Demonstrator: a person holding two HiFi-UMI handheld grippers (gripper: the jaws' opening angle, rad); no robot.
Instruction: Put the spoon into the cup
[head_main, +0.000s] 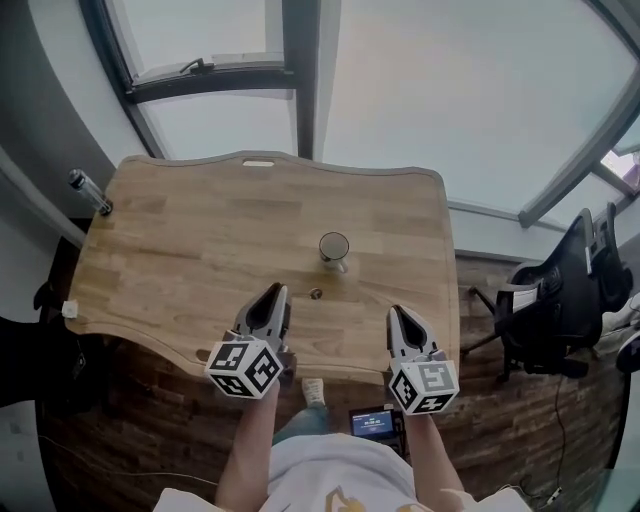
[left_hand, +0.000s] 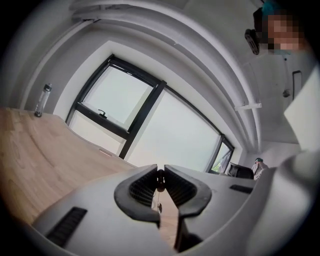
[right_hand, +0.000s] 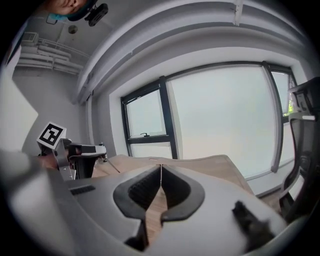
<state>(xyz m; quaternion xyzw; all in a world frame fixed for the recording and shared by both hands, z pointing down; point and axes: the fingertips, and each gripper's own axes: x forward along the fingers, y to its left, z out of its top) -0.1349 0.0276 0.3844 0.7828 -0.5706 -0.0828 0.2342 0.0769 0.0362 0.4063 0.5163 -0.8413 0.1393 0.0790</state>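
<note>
Up ahead of the left tool (head_main: 277, 292) and right tool (head_main: 397, 313), the cup (head_main: 334, 247) is parked on the surface (head_main: 200, 240); both tools are pinched closed.

table (head_main: 180, 250): light wood grain. cup (head_main: 334, 247): looks dark grey, hard to tell at this size. left gripper (head_main: 277, 292) and right gripper (head_main: 396, 312): pale grey shells, black ribbed pads, black-and-white square-marker cubes. floor (head_main: 520, 440): dark brown. chair (head_main: 560, 300): black.
</note>
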